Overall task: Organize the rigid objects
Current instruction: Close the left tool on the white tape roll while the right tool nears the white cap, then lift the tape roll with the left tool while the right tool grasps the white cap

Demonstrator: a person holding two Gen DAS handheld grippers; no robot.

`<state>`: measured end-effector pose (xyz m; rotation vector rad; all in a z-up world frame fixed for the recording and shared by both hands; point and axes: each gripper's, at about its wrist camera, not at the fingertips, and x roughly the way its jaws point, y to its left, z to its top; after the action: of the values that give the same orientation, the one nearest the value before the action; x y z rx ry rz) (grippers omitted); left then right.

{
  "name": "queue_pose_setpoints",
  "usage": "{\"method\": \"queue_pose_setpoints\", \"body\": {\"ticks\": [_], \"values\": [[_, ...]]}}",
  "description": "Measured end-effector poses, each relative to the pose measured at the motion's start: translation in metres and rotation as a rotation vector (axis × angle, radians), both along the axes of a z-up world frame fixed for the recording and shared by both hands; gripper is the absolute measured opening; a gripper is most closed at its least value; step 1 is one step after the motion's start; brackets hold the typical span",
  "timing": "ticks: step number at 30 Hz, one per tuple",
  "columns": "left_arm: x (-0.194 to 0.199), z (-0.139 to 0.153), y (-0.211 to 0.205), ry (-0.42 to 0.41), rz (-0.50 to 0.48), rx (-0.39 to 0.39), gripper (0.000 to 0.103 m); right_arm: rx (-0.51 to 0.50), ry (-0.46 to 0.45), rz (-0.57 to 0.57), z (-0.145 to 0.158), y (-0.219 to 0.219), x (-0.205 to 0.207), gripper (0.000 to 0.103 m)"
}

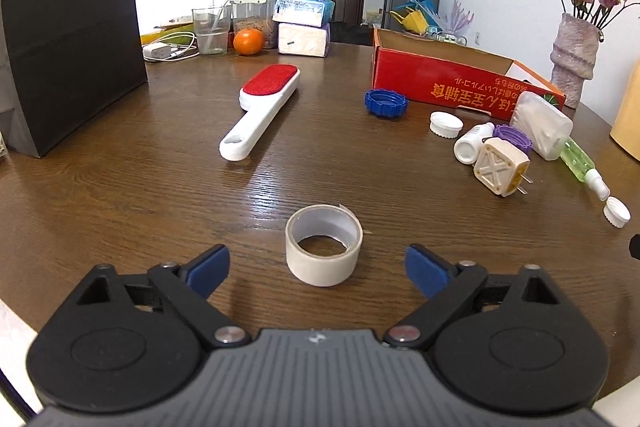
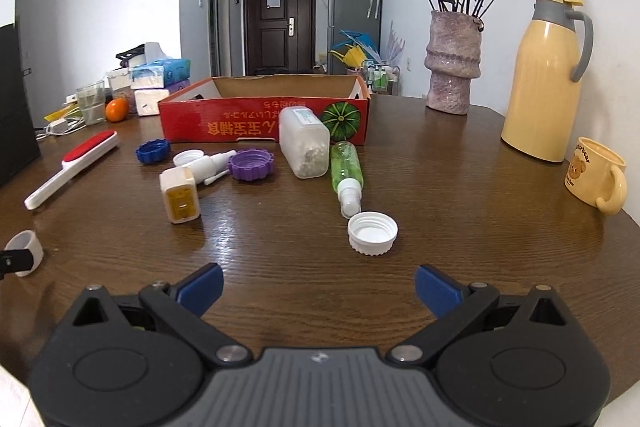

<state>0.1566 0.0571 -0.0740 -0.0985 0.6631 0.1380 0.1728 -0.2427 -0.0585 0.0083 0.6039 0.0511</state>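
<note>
My left gripper (image 1: pixel 318 269) is open, its blue pads either side of a beige tape roll (image 1: pixel 324 245) standing on the wooden table, not touching it. My right gripper (image 2: pixel 318 289) is open and empty, just short of a white cap (image 2: pixel 373 233). Scattered ahead lie a green spray bottle (image 2: pixel 346 173), a clear plastic box (image 2: pixel 304 143), a purple cap (image 2: pixel 251 165), a blue cap (image 2: pixel 153 151), a white dropper bottle (image 2: pixel 210 163), a cream plug adapter (image 2: pixel 180 195) and a red lint brush (image 1: pixel 262 111). An open red cardboard box (image 2: pixel 264 125) stands behind them.
A black paper bag (image 1: pixel 68 23) stands at the far left. A vase of dried roses (image 2: pixel 452 63), a yellow thermos (image 2: pixel 546 79) and a yellow mug (image 2: pixel 596 175) stand at the right. Tissue packs, a cup and an orange (image 1: pixel 249 41) sit at the back.
</note>
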Motion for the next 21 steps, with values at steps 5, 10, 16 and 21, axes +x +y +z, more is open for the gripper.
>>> {"method": "queue_pose_setpoints", "body": {"ticks": [5, 10, 16, 21], "values": [[0.007, -0.005, 0.001, 0.017, -0.017, 0.006, 0.078, 0.002, 0.015, -0.003, -0.007, -0.004, 0.011, 0.102], [0.010, -0.007, 0.000, 0.018, -0.036, 0.004, 0.049, -0.002, 0.018, -0.007, -0.012, -0.005, 0.019, 0.102], [0.015, -0.006, -0.002, 0.003, -0.052, -0.002, 0.044, 0.000, 0.026, -0.021, -0.017, -0.012, 0.029, 0.101], [0.022, -0.006, -0.006, 0.002, -0.055, -0.006, 0.044, -0.019, 0.039, -0.036, -0.022, -0.018, 0.039, 0.097]]}}
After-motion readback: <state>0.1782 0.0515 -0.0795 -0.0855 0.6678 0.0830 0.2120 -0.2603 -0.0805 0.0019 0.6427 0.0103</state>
